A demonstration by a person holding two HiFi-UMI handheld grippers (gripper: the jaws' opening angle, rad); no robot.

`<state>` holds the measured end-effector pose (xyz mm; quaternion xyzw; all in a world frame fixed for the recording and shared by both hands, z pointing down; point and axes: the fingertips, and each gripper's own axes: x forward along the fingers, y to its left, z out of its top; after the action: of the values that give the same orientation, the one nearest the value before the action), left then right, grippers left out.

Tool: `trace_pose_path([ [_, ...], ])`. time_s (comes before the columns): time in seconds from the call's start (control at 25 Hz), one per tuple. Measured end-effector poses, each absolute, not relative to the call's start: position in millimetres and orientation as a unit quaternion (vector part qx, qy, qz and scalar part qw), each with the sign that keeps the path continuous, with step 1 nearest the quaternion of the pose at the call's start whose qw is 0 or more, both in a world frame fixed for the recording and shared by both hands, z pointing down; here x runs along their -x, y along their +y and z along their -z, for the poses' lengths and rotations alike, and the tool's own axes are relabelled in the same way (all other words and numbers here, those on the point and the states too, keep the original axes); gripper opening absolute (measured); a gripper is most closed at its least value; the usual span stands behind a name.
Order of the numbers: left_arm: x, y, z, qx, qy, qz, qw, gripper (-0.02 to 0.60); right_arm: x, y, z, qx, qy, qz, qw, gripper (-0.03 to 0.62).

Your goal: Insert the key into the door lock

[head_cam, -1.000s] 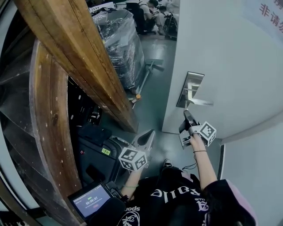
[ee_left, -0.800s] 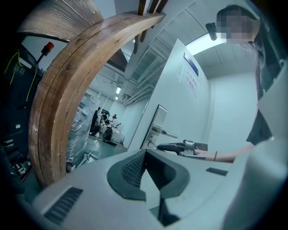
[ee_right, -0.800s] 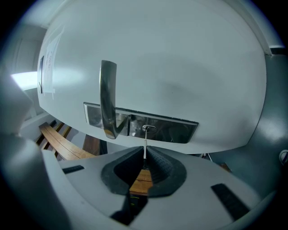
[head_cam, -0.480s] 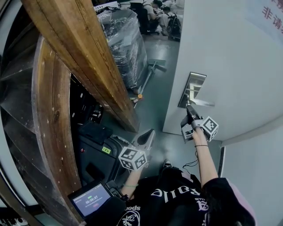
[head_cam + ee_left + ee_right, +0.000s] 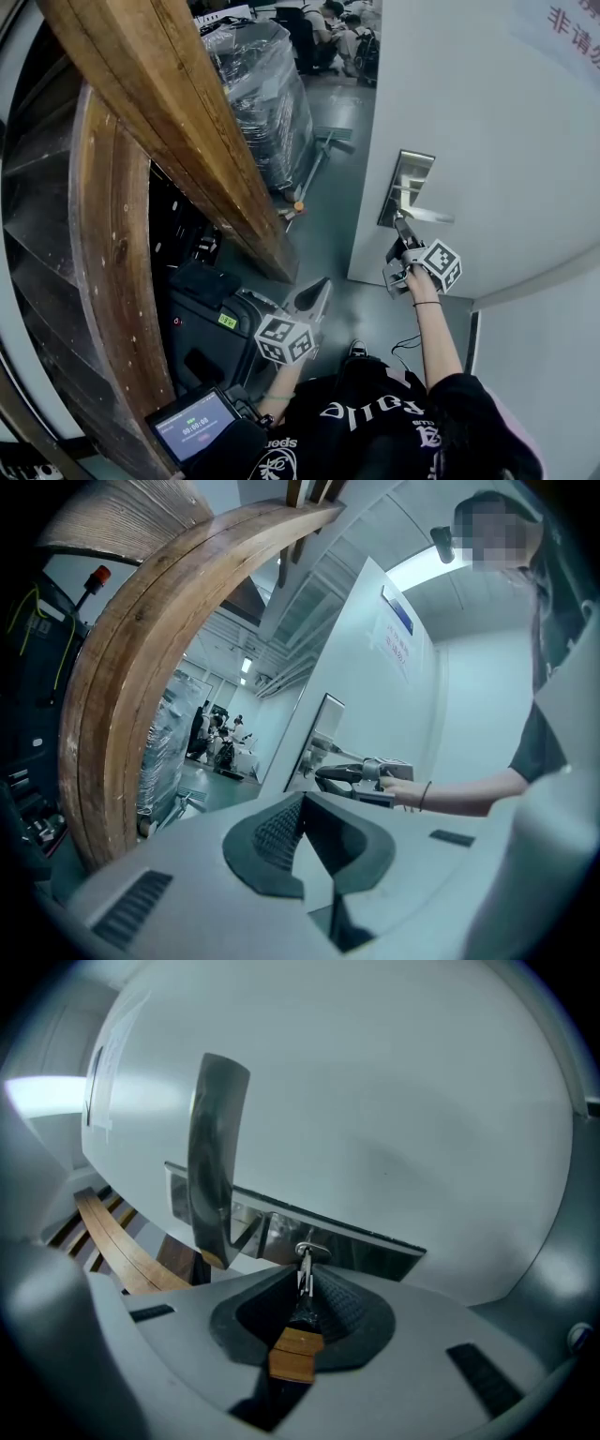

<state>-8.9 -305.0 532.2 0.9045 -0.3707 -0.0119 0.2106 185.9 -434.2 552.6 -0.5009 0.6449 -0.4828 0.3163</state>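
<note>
Key (image 5: 305, 1275) pinched in right gripper (image 5: 307, 1299) noses the keyhole (image 5: 307, 1252) at 12 o'clock, probably needs a straight push; left gripper (image 5: 301, 803) closed on nothing.

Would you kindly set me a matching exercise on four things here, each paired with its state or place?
1 key
2 handle
3 left gripper
4 screen

A lit, bottom left of head view
B shut, empty
C clamped in right gripper
D metal, on door

Pairs: 1-C, 2-D, 3-B, 4-A
</note>
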Motion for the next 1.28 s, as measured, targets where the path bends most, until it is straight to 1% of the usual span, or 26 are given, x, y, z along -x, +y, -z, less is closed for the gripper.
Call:
trace_pose_path([
  [0.32,7.7,-287.0,-529.2,-0.913,-0.350,0.010,0.211,0.005,-170.4,-367.6,-550.7,0.530,0.707,0.420,0.206,0.037],
  [0.6,15.2,-248.1,-525.7,-0.924,-0.320,0.005,0.209,0.005,-125.2,-292.0,-538.9,0.542,0.756,0.347,0.116,0.037],
  [0.68,21.3,-231.0,-526.3,-0.928,-0.311,0.001,0.207,0.005,-106.3,-267.1,-534.9,0.541,0.764,0.335,0.106,0.037],
  [0.96,49.9,-155.0,-535.9,-0.936,-0.277,-0.020,0.214,0.005,-46.5,-171.0,-544.8,0.537,0.759,0.350,0.112,0.037],
  [1.28,59.7,-65.8,-545.2,-0.942,-0.243,-0.033,0.229,0.005,-6.9,-66.5,-555.6,0.543,0.761,0.347,0.073,0.037],
])
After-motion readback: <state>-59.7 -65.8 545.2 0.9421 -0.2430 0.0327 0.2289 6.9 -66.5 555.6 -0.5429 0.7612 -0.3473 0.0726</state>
